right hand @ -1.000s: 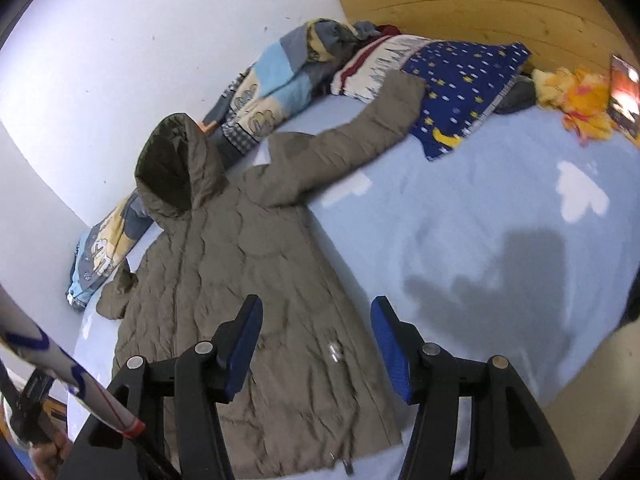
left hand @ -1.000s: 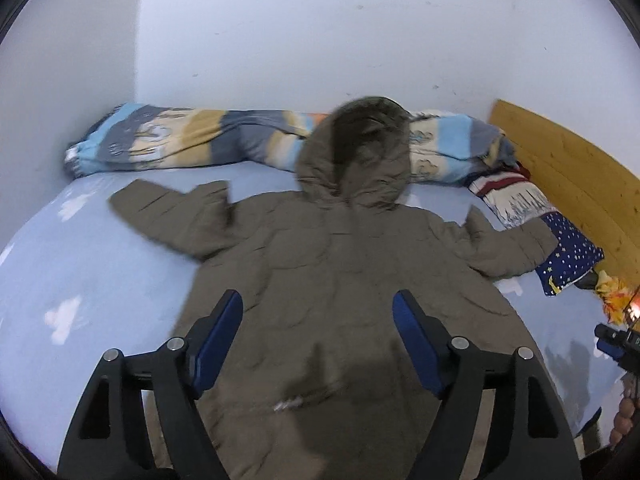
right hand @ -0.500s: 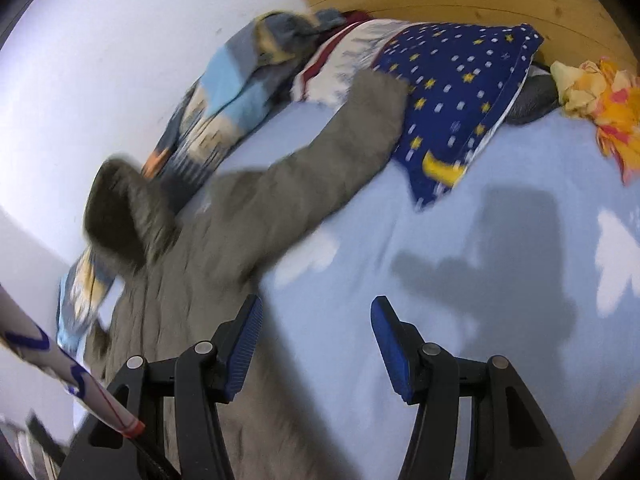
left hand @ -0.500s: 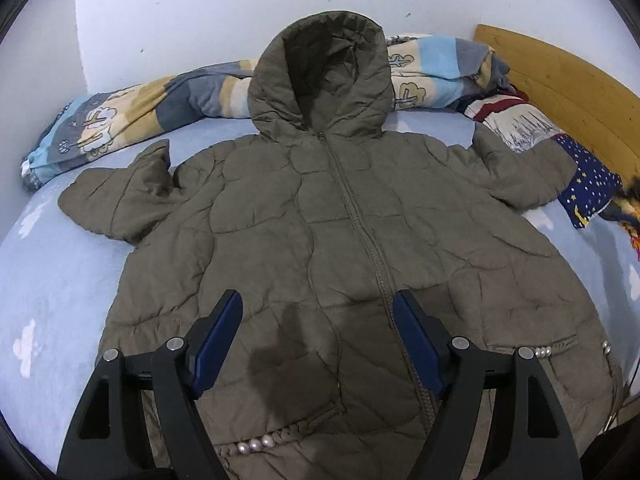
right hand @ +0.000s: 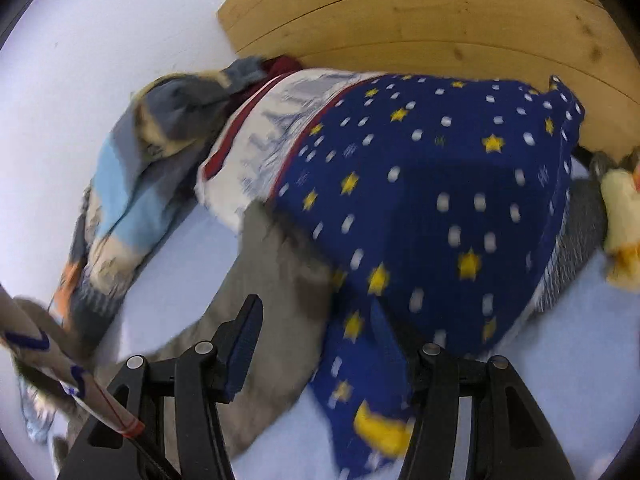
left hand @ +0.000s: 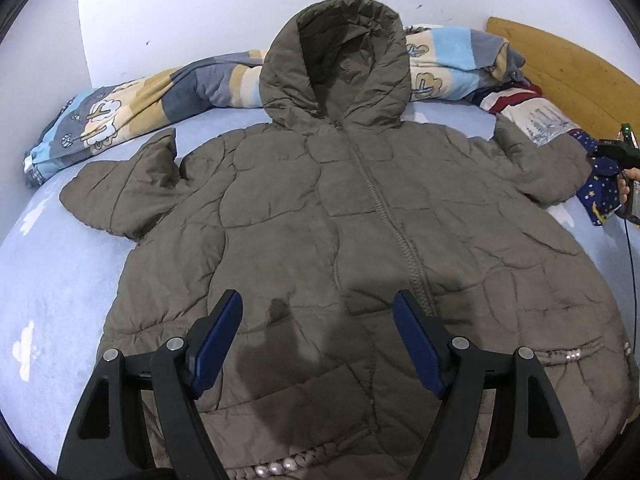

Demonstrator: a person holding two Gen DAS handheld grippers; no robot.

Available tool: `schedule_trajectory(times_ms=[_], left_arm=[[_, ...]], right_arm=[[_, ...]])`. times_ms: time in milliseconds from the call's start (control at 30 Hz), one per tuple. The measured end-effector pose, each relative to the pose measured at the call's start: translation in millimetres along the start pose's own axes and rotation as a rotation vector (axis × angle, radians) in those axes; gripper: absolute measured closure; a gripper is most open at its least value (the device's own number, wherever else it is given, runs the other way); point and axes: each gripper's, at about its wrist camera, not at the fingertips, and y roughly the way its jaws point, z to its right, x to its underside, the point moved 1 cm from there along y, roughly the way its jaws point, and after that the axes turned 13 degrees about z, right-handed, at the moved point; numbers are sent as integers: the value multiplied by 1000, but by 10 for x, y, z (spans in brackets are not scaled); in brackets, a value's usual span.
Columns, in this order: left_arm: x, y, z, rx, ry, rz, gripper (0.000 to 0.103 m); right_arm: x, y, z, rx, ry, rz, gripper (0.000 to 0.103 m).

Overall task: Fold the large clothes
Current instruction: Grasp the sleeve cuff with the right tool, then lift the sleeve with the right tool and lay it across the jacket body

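Olive quilted coat (left hand: 340,216) is being shown spread flat, zipped front up, on the pale blue bed (left hand: 60,280), filling the frame's centre. Left claw (left hand: 318,344) is being held apart above its lower front, gripping nothing. Right claw (right hand: 316,344) is being held apart over the coat's sleeve (right hand: 272,280), beside a starry blue pillow (right hand: 440,200).

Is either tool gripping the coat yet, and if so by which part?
No, nothing is held. The left tool stands open over the coat; the right tool is open near its sleeve.
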Motion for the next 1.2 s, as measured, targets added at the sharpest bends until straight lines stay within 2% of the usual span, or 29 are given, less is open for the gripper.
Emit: schedule_trajectory(times_ms=[100, 133, 167, 267, 400, 567, 700, 833, 933, 1067, 1200], left_arm=[[34, 50, -4, 2, -6, -22, 26], [41, 61, -1, 3, -9, -30, 26], [44, 63, 0, 2, -11, -32, 26], [37, 34, 13, -7, -4, -23, 26], [3, -37, 47, -1, 5, -3, 26], [-99, -225, 91, 17, 18, 48, 26], [-248, -457, 68, 32, -4, 115, 26], [-385, -681, 23, 39, -18, 178, 26], [-457, -780, -44, 39, -31, 197, 26], [-547, -853, -211, 43, -83, 198, 26], [-660, -927, -470, 15, -156, 211, 26]], right_arm=[[32, 248, -13, -9, -34, -37, 45], [54, 264, -35, -31, -45, -35, 52], [85, 315, -85, -54, -68, -60, 78], [117, 261, -200, -53, -128, -46, 88], [53, -124, -291, -86, -102, 35, 89], [-116, -864, -576, -155, -114, 114, 89], [-215, -1422, -1035, -235, -130, 145, 89], [-267, -2071, -1662, -333, -179, 167, 89], [-192, -2489, -2198, -407, -227, 165, 89], [81, -2911, -2894, -486, -291, 152, 89], [477, -3102, -3456, -535, -347, 105, 89]])
